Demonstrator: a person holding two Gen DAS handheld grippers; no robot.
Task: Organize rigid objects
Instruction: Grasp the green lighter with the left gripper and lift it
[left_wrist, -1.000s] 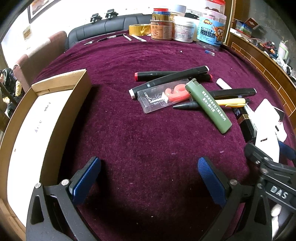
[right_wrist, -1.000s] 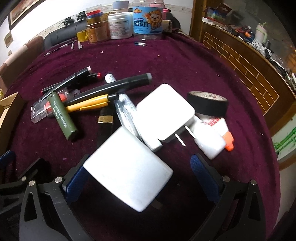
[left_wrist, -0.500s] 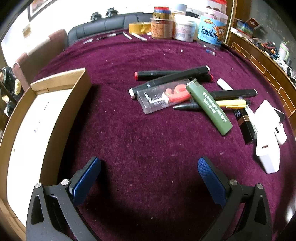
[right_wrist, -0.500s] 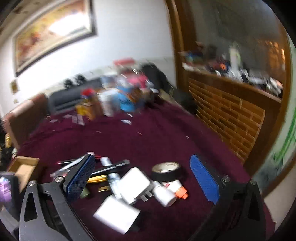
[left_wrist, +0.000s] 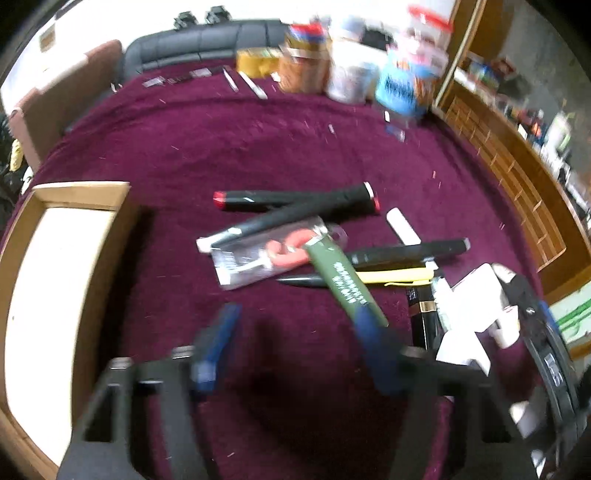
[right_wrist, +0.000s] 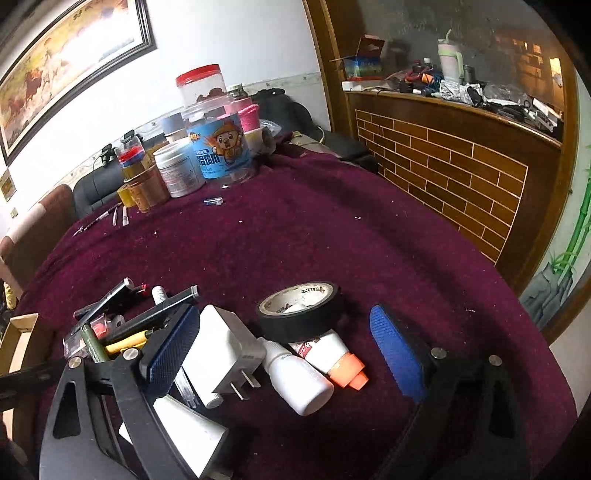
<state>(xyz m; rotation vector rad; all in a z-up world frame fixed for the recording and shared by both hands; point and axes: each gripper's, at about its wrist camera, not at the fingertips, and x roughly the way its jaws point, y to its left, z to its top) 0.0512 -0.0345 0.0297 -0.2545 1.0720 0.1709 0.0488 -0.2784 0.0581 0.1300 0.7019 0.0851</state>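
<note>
Hovering low over maroon cloth (left_wrist: 258, 147) | cardboard box (left_wrist: 55, 280) left, left view only | left gripper (left_wrist: 295, 347) spread, empty, near green lighter (left_wrist: 343, 284) | right gripper (right_wrist: 284, 350) spread, empty, above white charger (right_wrist: 225, 350), tape roll (right_wrist: 299, 310)

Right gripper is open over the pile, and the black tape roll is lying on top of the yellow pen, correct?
Not quite. The right gripper is open over the pile, but the black tape roll rests on the two white bottles, not the yellow pen, which lies apart among the markers. The right wrist view shows this.
</note>
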